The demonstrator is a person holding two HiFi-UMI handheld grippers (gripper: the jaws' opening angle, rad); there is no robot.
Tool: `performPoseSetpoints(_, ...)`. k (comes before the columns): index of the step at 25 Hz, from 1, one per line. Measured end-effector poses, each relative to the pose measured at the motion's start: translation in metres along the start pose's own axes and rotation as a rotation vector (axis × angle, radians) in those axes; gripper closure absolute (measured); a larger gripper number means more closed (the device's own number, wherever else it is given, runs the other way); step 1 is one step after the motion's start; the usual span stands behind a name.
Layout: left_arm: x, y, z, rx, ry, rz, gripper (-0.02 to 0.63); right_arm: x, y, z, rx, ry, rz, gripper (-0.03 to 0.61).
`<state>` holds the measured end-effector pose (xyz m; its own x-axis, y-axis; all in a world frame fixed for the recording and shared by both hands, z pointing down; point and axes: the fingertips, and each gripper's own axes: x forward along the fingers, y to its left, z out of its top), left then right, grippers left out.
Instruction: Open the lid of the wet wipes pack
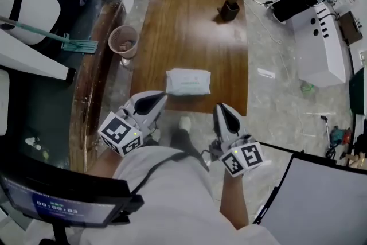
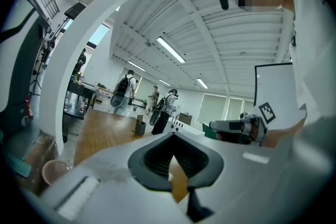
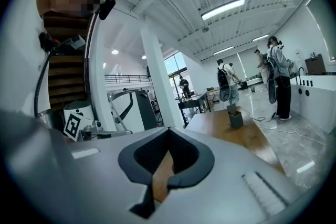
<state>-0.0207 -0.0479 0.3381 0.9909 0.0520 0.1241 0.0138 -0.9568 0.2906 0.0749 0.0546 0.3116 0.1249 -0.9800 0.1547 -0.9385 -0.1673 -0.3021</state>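
Left gripper view and right gripper view do not show the wet wipes pack [image 1: 188,81], and I cannot make out its lid. My left gripper [image 1: 158,97] and right gripper [image 1: 221,108] are both closed and empty, held almost level just before the table [image 1: 189,14]. The white pack lies flat near the table's front edge, apart from both grippers.

On the wooden table [image 1: 195,31] a wet wipes pack [image 1: 188,81] is laid just beyond the left gripper [image 1: 163,96]; what is perhaps a dark cup [image 1: 230,10] is set farther off.

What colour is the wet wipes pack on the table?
White with a pale green tint; the wet wipes pack shows best in the head view.
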Motion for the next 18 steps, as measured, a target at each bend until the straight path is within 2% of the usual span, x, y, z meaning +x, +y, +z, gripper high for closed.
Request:
performPoseSetpoints(7,0.033,0.015,-0.016,-0.025,-0.008,0.130,0.607,0.031,-0.035,0.005,-0.056,0.065,0.145,0.575)
performPoseSetpoints(13,0.050,0.029,-0.030,-0.075,0.014,0.225,0.607,0.065,-0.058,-0.013,-0.198,0.197,0.233,0.575)
performPoseSetpoints(18,0.067,0.038,-0.042,-0.064,0.013,0.301,0.607,0.090,-0.080,-0.034,-0.299,0.278,0.316,0.574)
